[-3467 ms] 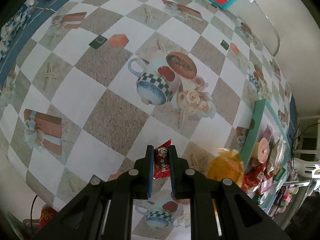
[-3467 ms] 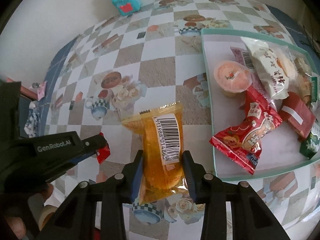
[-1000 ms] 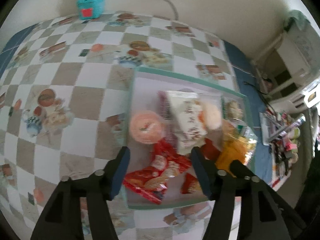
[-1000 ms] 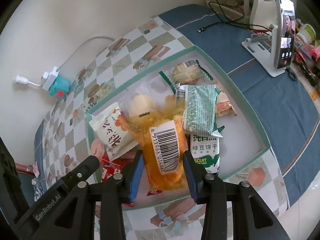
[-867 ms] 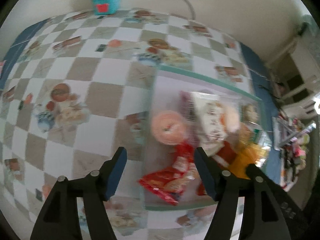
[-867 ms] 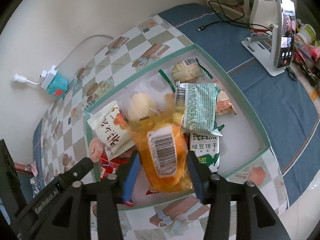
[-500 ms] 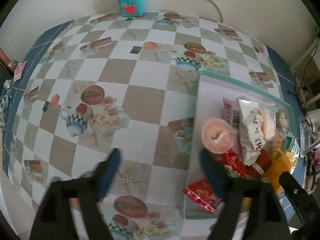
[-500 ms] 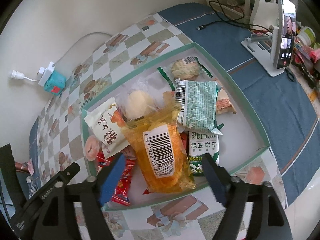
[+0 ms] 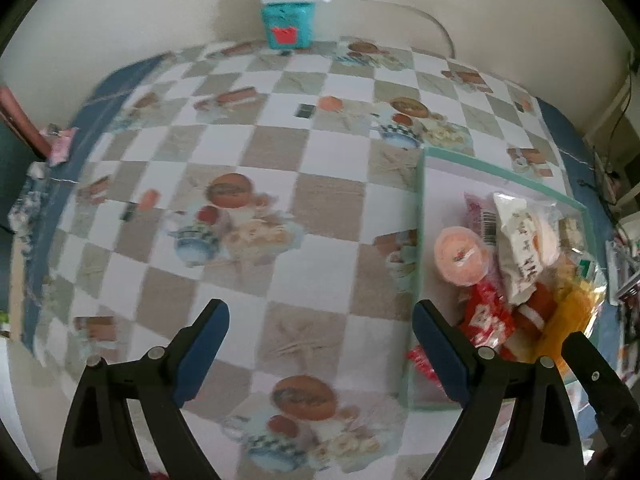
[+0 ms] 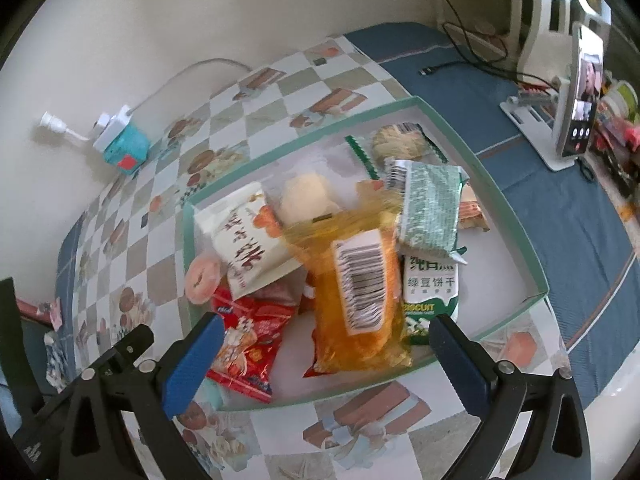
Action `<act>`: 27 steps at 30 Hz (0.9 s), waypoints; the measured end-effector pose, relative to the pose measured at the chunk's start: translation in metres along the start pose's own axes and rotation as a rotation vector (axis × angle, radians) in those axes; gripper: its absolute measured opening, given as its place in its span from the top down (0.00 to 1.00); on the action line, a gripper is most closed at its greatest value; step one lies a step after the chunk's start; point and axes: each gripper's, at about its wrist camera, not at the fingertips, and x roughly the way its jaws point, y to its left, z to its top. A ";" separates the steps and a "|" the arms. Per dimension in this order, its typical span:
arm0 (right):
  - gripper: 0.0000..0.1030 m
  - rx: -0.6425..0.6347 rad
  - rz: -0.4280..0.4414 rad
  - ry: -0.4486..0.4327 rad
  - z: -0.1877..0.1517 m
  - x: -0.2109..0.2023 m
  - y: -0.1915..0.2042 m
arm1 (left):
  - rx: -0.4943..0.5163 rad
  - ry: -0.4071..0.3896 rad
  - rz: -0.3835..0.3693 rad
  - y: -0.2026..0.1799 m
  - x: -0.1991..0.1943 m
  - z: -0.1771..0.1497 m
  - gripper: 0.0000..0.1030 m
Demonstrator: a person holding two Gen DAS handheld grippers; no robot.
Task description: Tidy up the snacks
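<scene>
An orange snack packet (image 10: 356, 288) with a barcode lies in the teal-rimmed tray (image 10: 516, 220) on top of other snacks. My right gripper (image 10: 324, 322) hovers just above it. Its jaws are opening; the packet sits between them and below, and the pads do not touch it. Around it lie a white packet (image 10: 244, 240), a red packet (image 10: 248, 344), a green packet (image 10: 430, 208) and a pink jelly cup (image 10: 204, 274). My left gripper (image 9: 320, 308) stands open and empty over the chequered tablecloth, left of the tray (image 9: 420, 216). The orange packet (image 9: 568, 316) shows at the tray's near right.
A teal box (image 9: 288, 26) with a white power strip stands against the back wall. A phone on a white stand (image 10: 580, 120) and cables lie on the blue cloth right of the tray. A small pink wrapper (image 9: 60, 146) lies at the table's far left edge.
The right jaws have spread wide and let go of the orange packet, which now rests in the tray. The left gripper opened wider and swung from over the tray to the tablecloth.
</scene>
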 end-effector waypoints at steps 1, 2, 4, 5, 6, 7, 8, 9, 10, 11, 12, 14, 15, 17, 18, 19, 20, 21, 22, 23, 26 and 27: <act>0.00 -0.014 -0.003 -0.006 -0.004 -0.002 0.004 | 0.004 -0.009 0.016 0.003 -0.004 -0.002 0.10; 0.00 -0.024 -0.007 -0.012 -0.008 -0.005 0.006 | 0.007 -0.015 0.023 0.006 -0.008 -0.004 0.10; 0.00 -0.048 -0.017 -0.032 -0.018 -0.012 0.010 | 0.000 -0.021 0.025 0.015 -0.014 -0.009 0.10; 0.00 -0.063 -0.023 -0.041 -0.023 -0.015 0.012 | -0.008 -0.022 0.026 0.020 -0.018 -0.014 0.10; 0.00 -0.078 -0.029 -0.050 -0.028 -0.018 0.015 | -0.009 -0.022 0.027 0.023 -0.021 -0.018 0.10; 0.00 -0.091 -0.034 -0.057 -0.033 -0.021 0.016 | -0.007 -0.023 0.027 0.026 -0.023 -0.023 0.10; 0.00 -0.104 -0.038 -0.062 -0.038 -0.023 0.018 | -0.001 -0.025 0.029 0.028 -0.026 -0.028 0.10; 0.00 -0.121 -0.041 -0.069 -0.044 -0.025 0.020 | 0.006 -0.027 0.038 0.031 -0.028 -0.035 0.10; 0.00 -0.131 -0.043 -0.072 -0.049 -0.027 0.021 | 0.012 -0.029 0.050 0.032 -0.029 -0.039 0.10; 0.00 -0.142 -0.044 -0.076 -0.054 -0.028 0.022 | 0.020 -0.028 0.070 0.034 -0.030 -0.045 0.10; 0.00 -0.155 -0.047 -0.080 -0.061 -0.031 0.023 | 0.028 -0.022 0.096 0.036 -0.030 -0.050 0.10; 0.00 -0.171 -0.055 -0.090 -0.070 -0.034 0.025 | 0.037 -0.016 0.118 0.040 -0.030 -0.058 0.10; 0.00 -0.177 -0.057 -0.095 -0.074 -0.036 0.026 | 0.038 -0.018 0.114 0.042 -0.032 -0.061 0.10; 0.00 -0.189 -0.060 -0.102 -0.079 -0.039 0.027 | 0.036 -0.017 0.113 0.046 -0.034 -0.066 0.10; 0.00 -0.193 -0.060 -0.107 -0.082 -0.041 0.028 | 0.039 -0.023 0.117 0.048 -0.036 -0.070 0.10; 0.00 -0.193 -0.060 -0.110 -0.083 -0.042 0.028 | 0.043 -0.026 0.121 0.048 -0.037 -0.072 0.10; 0.00 -0.191 -0.059 -0.119 -0.084 -0.044 0.028 | 0.046 -0.029 0.125 0.049 -0.038 -0.074 0.10; 0.00 -0.187 -0.060 -0.134 -0.084 -0.047 0.028 | 0.051 -0.037 0.129 0.049 -0.040 -0.076 0.10; 0.00 -0.181 -0.062 -0.144 -0.084 -0.049 0.027 | 0.054 -0.046 0.130 0.048 -0.042 -0.076 0.10; 0.00 -0.177 -0.064 -0.148 -0.084 -0.050 0.027 | 0.057 -0.054 0.129 0.048 -0.043 -0.076 0.10; 0.00 -0.172 -0.065 -0.147 -0.083 -0.050 0.026 | 0.069 -0.062 0.125 0.046 -0.045 -0.075 0.10; 0.00 -0.173 -0.064 -0.146 -0.083 -0.050 0.027 | 0.074 -0.060 0.123 0.045 -0.045 -0.074 0.10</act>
